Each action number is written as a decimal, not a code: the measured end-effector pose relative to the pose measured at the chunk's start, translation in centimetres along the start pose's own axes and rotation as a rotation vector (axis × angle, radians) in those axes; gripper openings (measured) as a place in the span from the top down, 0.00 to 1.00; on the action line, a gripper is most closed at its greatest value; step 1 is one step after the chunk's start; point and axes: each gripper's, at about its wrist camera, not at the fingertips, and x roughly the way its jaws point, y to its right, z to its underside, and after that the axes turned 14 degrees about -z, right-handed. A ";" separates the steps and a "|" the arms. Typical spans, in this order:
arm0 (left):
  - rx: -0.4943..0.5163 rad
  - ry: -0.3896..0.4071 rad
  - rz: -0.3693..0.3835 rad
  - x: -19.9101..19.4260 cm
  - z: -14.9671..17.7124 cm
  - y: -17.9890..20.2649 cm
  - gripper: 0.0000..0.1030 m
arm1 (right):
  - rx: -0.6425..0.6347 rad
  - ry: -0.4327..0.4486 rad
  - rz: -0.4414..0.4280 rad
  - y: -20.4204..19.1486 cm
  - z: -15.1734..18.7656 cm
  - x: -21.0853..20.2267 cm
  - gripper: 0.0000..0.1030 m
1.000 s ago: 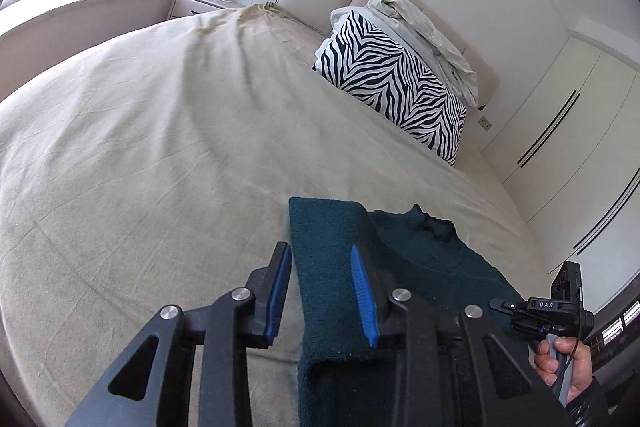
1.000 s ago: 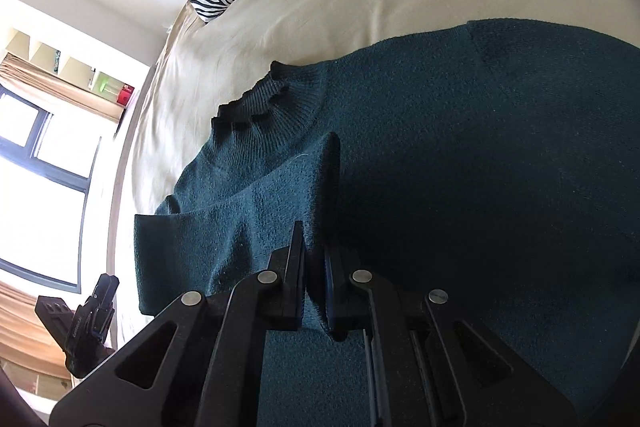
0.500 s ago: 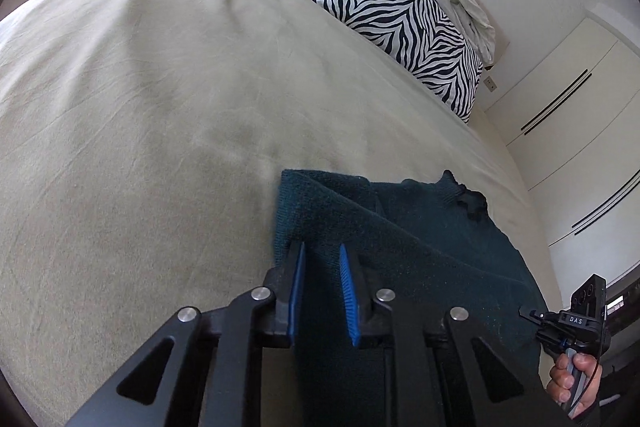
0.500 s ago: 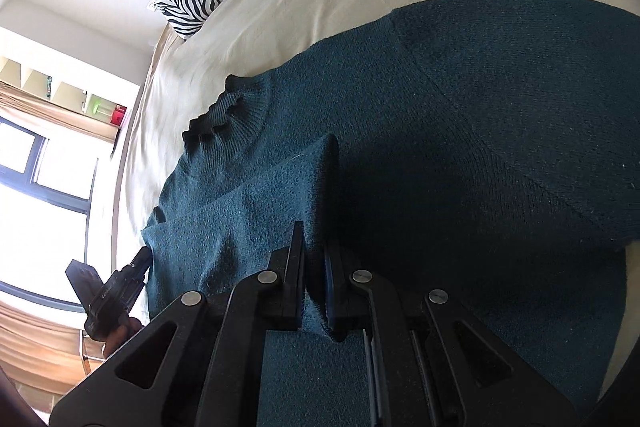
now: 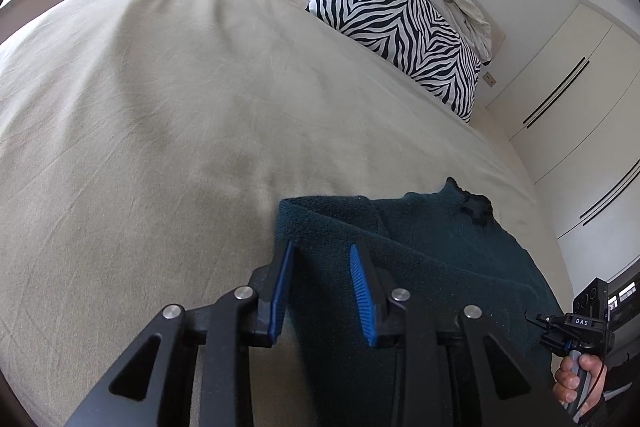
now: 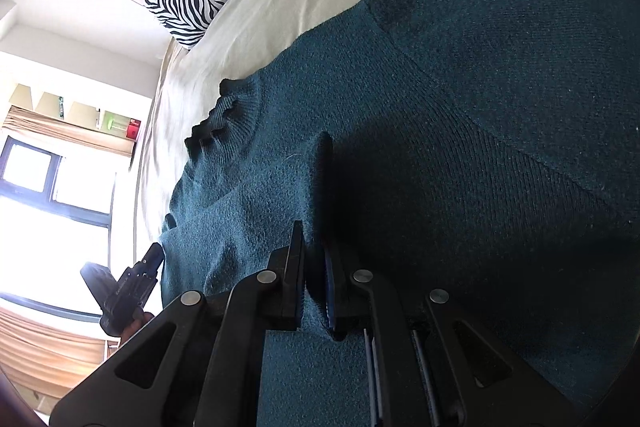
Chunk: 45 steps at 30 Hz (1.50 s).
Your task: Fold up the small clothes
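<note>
Folding is underway but early, by my read: dark teal knit sweater (image 6: 460,131) lies spread on beige bedsheet (image 5: 200,107), one side already doubled over itself, rest still flat and wide.

Left gripper (image 5: 320,281): blue-padded jaws parted to a medium gap, straddling the folded edge of the sweater at about 6 o'clock in the left wrist view. Pads sit either side of the doubled fabric, not pinching it. Whether they touch the cloth, cannot tell.

Right gripper (image 6: 314,277): jaws nearly together with a raised pleat of teal knit clamped between them, at 6 o'clock in the right wrist view. That pleat stands up as a ridge running toward the ribbed collar (image 6: 224,115) at 9 o'clock.

Sweater location: near side of the bed, collar pointing toward the headboard end, well apart from the zebra-striped pillow (image 5: 404,35) at 1 o'clock in the left view.

Done, judged: one sleeve or side brought in over the body. Left: opposite side at 2 o'clock in the right view still spread, no cross fold yet, final stack not formed. Roughly a third through, loose guess.
</note>
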 end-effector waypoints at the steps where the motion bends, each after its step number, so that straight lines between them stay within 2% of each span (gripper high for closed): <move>1: 0.000 0.007 -0.003 -0.5 0.4 0.0 0.68 | -0.007 0.002 0.003 -0.1 0.1 0.0 0.93; 5: 0.097 0.052 -0.057 -2.9 2.6 1.3 0.68 | -0.014 0.017 0.018 -0.1 0.6 -0.7 0.93; 9: 0.206 0.047 -0.131 -3.2 5.2 2.7 0.68 | -0.023 0.030 0.040 -0.2 1.1 -1.5 0.93; 15: 0.225 0.060 -0.153 -4.9 6.8 2.5 0.68 | -0.051 0.052 0.101 0.4 2.5 -4.3 0.93; 17: 0.189 0.095 -0.100 -6.7 6.2 2.2 0.68 | -0.045 0.059 0.102 1.0 3.0 -5.7 0.93; 18: 0.157 0.116 -0.039 -7.7 5.5 2.1 0.67 | -0.037 0.065 0.086 1.4 3.3 -6.4 0.93; 20: 0.096 0.139 0.086 -8.6 3.4 2.2 0.47 | -0.010 0.079 0.055 2.0 3.9 -7.6 0.93; 21: 0.066 0.117 0.139 -8.0 2.3 2.2 0.25 | 0.006 0.085 0.042 2.3 4.1 -8.1 0.92; 22: 0.034 0.079 0.189 -6.9 1.2 2.3 0.16 | 0.019 0.089 0.030 2.5 4.4 -8.6 0.92; 24: -0.023 0.015 0.234 -4.2 -0.2 2.0 0.17 | 0.020 0.092 0.008 2.5 5.2 -9.2 0.92; 26: -0.096 -0.113 0.283 -0.6 -0.4 1.1 0.19 | 0.007 0.083 -0.003 2.4 5.8 -9.6 0.92; 27: -0.135 -0.162 0.305 0.7 0.2 0.6 0.24 | 0.003 0.077 -0.010 2.4 6.2 -9.8 0.92; 28: -0.144 -0.150 0.307 1.0 0.7 0.2 0.29 | 0.001 0.072 -0.013 2.4 6.4 -10.0 0.92; 29: -0.136 -0.129 0.316 0.5 1.1 0.1 0.30 | 0.002 0.069 -0.014 2.5 6.6 -10.2 0.92; 32: -0.126 -0.121 0.370 -0.9 2.9 0.1 0.29 | 0.014 0.074 -0.027 3.0 7.2 -10.7 0.92; 35: -0.096 -0.120 0.367 -2.2 4.6 0.1 0.29 | 0.044 0.086 -0.044 4.0 8.1 -11.5 0.92; 38: -0.110 -0.128 0.388 -3.7 6.3 -0.1 0.27 | 0.064 0.117 -0.080 4.9 9.2 -13.4 0.92; 41: -0.091 -0.140 0.380 -5.3 8.4 0.1 0.25 | 0.072 0.193 -0.093 6.2 9.8 -17.4 0.92; 45: -0.044 -0.169 0.393 -7.4 10.5 2.1 0.22 | 0.136 0.389 -0.083 9.6 9.8 -24.9 0.92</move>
